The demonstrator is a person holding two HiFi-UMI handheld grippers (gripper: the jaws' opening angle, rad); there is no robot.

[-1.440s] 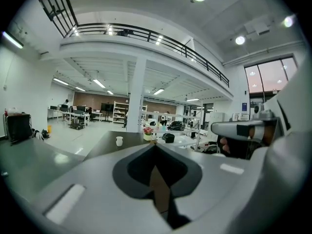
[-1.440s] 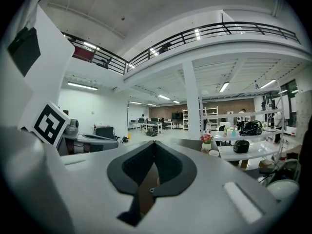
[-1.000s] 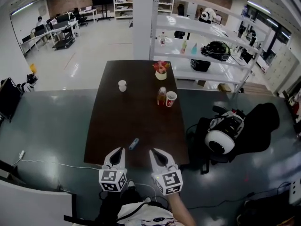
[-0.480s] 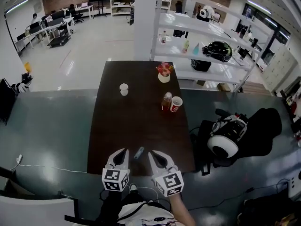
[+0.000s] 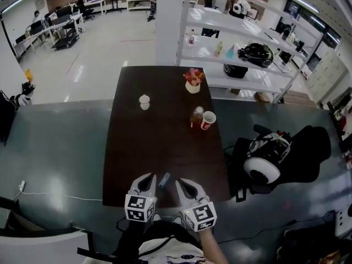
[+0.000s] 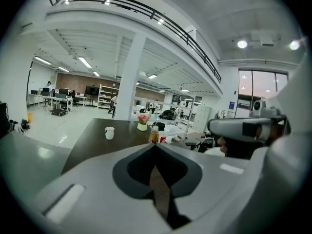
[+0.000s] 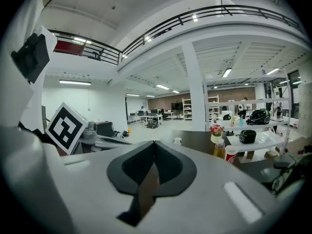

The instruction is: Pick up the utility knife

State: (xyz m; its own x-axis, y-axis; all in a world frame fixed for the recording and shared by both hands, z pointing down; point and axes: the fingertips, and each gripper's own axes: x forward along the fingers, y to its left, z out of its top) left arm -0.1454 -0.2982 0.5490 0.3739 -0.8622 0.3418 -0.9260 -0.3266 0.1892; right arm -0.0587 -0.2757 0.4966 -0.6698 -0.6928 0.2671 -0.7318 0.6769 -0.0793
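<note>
The utility knife (image 5: 164, 180), small with a blue-grey handle, lies near the front edge of the dark brown table (image 5: 159, 142). In the head view it sits between my two grippers, touching neither. My left gripper (image 5: 147, 178) is just to its left and my right gripper (image 5: 179, 182) just to its right. Both point out over the table. In the left gripper view the left gripper (image 6: 155, 144) has its jaws closed tip to tip with nothing in them. The right gripper (image 7: 155, 142) looks the same in its own view. Both gripper views hide the knife.
Farther back on the table stand a white cup (image 5: 144, 99), a flower pot (image 5: 193, 80), a bottle (image 5: 197, 116) and a red cup (image 5: 208, 120). A white helmet (image 5: 263, 164) rests on a black seat to the right. White shelves (image 5: 236, 37) stand behind.
Both grippers have come forward and lower over the table's front edge. The knife, which lay ahead of their tips, now lies between them. Both stayed shut.
</note>
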